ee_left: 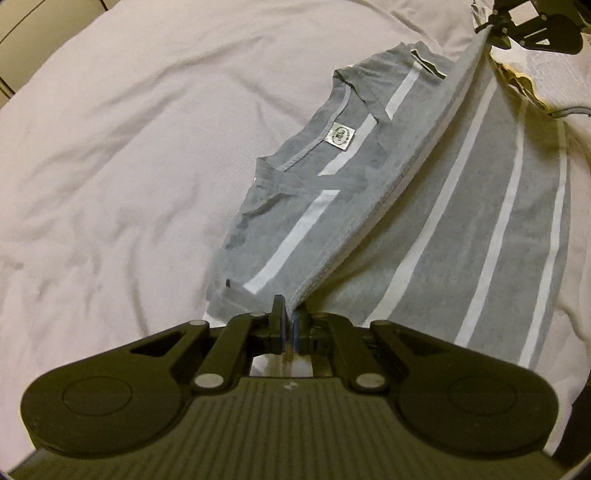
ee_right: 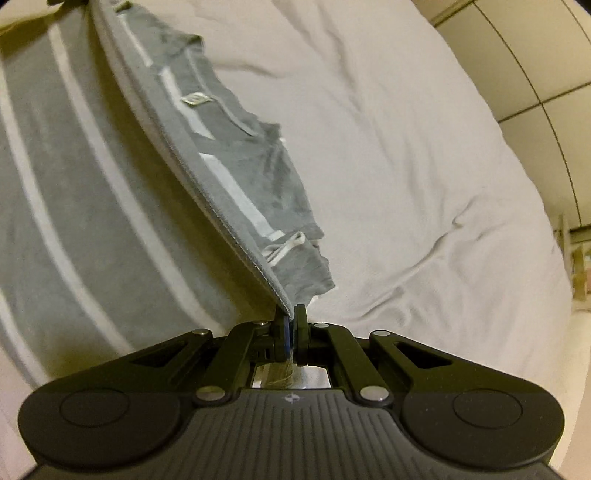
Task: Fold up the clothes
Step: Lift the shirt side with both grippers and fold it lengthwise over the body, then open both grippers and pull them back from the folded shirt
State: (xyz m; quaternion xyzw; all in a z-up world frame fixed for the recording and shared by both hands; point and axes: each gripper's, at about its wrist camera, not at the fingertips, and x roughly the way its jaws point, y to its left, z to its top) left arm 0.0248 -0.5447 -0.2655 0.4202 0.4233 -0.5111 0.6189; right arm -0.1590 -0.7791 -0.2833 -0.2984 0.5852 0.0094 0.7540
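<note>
Folding step: the person is mid-way through bringing the bottom hem of a grey striped T-shirt [ee_left: 369, 177] up and over toward its collar, judging by the hem being lifted and stretched taut between the two tools.
Shirt position: it lies on a white bed sheet [ee_left: 129, 147]; the collar end with its sewn-in label [ee_left: 340, 135] rests flat, sleeves already turned inward, while the lower half rises off the sheet as a sloping panel.
Left gripper [ee_left: 289, 325]: its fingers are pinched together on one corner of the hem, cloth visibly caught between the blue pads.
Right gripper [ee_right: 291, 325]: likewise clamped on the opposite hem corner, fabric trapped between the closed fingers; it also appears at the far end of the hem in the left wrist view [ee_left: 491, 26].
Hem edge: it runs as a straight, tight line from one tool to the other, with no sag visible.
Progress: probably the last or next-to-last fold, since the side folds look done.
Next move calls for: carrying both corners forward together, at matching height and pace, toward the collar, then lowering them so the hem lands square across the shoulders before either tool lets go.
Caution: uneven travel would likely skew the fold or drag the tucked sleeves loose.
</note>
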